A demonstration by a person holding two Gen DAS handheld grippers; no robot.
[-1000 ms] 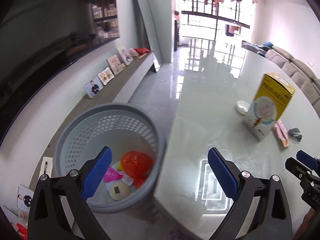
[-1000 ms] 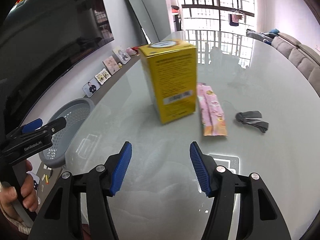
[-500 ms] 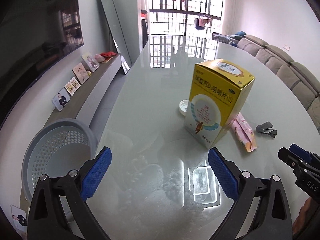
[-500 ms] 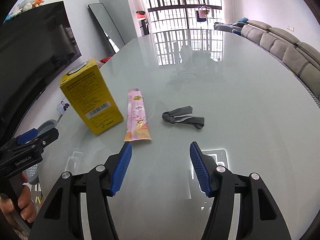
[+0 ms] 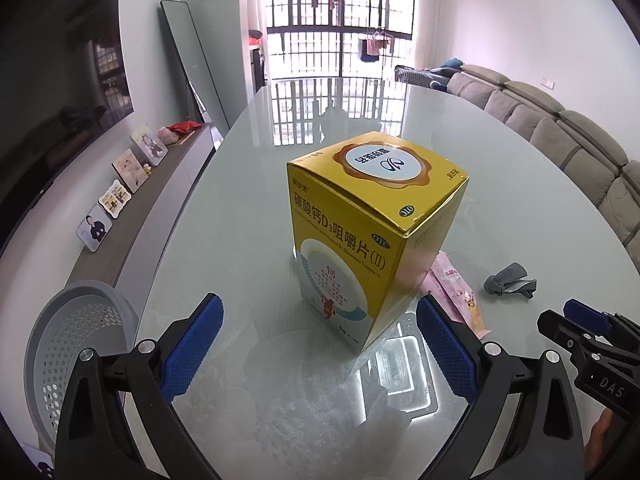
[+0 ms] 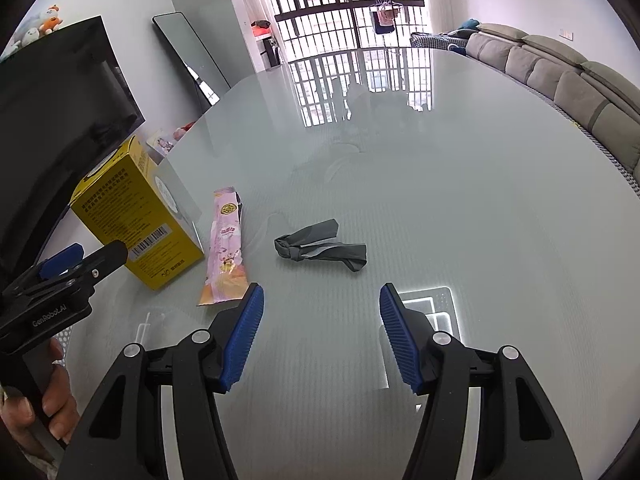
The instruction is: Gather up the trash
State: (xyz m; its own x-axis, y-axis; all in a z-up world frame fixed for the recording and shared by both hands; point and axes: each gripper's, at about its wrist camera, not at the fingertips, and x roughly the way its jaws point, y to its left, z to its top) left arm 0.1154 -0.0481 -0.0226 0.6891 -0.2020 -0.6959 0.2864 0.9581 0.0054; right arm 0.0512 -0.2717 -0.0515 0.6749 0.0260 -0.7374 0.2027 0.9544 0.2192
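Glossy glass table (image 5: 256,216) in a living room, sofa along one side, and I've got three bits of trash left on it. Off past my left jaw, down beside the table edge, sits the grey basket (image 5: 80,336) where it all goes.

Left gripper (image 5: 320,336) is wide open, nothing in it, nothing touching; the yellow box (image 5: 360,240) stands upright just ahead, lined up between the jaws. It looks wide, so I'd go in square to two flat faces and squeeze gently, since thin card will probably dent.

Right gripper (image 6: 320,332) is about half open, empty too. The pink sachet (image 6: 226,256) lies flat just ahead of its left jaw, and the grey wrapper (image 6: 320,244) is ahead, roughly centred. For that one I'd dip low and pinch the knotted end.
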